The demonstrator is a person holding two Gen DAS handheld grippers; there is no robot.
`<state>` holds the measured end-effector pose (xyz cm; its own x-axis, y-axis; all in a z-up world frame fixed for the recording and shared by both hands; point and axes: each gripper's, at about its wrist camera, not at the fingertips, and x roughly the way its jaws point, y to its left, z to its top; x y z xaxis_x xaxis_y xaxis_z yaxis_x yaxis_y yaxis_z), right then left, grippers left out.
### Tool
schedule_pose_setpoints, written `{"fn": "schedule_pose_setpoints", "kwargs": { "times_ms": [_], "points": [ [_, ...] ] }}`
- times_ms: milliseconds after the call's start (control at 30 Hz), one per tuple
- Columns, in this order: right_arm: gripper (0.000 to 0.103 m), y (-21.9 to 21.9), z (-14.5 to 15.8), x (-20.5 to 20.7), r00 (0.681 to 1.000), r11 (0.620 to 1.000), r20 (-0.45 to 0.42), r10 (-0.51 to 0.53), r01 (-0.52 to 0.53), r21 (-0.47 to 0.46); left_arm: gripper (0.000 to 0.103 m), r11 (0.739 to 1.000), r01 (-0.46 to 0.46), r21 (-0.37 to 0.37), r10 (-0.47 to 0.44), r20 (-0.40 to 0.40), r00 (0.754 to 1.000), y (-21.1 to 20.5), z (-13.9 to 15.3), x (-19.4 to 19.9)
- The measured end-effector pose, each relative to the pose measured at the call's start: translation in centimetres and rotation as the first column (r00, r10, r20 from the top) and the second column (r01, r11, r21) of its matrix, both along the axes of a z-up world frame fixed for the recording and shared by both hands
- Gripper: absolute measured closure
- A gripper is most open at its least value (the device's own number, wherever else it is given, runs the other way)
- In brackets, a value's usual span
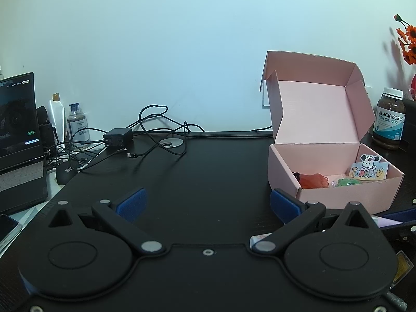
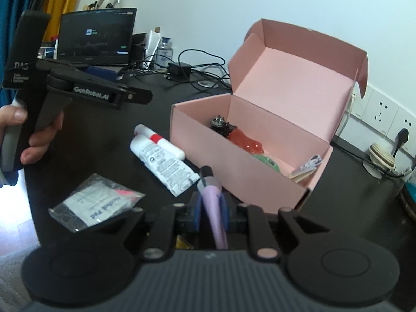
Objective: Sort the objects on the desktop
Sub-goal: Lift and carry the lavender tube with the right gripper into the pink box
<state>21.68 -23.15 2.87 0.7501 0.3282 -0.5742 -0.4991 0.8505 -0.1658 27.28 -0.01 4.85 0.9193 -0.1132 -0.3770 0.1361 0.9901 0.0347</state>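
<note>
From the left wrist view we see our left gripper (image 1: pixel 208 202) held level and low over the black desk (image 1: pixel 197 171), its blue-padded fingers (image 1: pixel 131 201) spread wide with nothing between them. It faces the wall, with the open pink cardboard box (image 1: pixel 335 182) just beside the right finger.

From the right wrist view our right gripper (image 2: pixel 211 209) tilts forward and down toward the box's near corner, and its fingers are clamped on a slim lilac tube with a black cap (image 2: pixel 212 197). The tube's long axis runs straight along the fingers, cap pointing forward and away from us, near the box's front wall but apart from it. Left of it a white squeeze tube (image 2: pixel 163 166) lies slantwise on the desk, touching a white stick with a red band (image 2: pixel 160 140). A clear bag holding an alcohol pad (image 2: pixel 96 202) lies nearer us.
</note>
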Motion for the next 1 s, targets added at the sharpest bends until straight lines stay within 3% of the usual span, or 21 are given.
{"fn": "schedule_pose_setpoints", "kwargs": {
  "times_ms": [467, 633, 1000],
  "points": [
    [0.084, 1.1, -0.1, 0.7, 1.0, 0.997, -0.026, -0.006, 0.004, -0.071, 0.0, 1.0, -0.008, 0.012, 0.008, -0.005, 1.0, -0.2, 0.0, 0.0],
    [0.086, 1.2, 0.2, 0.1, 0.999, 0.995, -0.018, 0.038, -0.04, -0.095, 0.0, 1.0, -0.007, 0.012, 0.007, -0.003, 1.0, -0.2, 0.0, 0.0],
    [0.087, 1.4, 4.9, -1.1, 0.985, 0.987, 0.135, 0.103, -0.084, -0.136, 0.0, 1.0, -0.007, 0.005, 0.007, 0.002, 1.0, -0.1, 0.0, -0.1]
  ]
}}
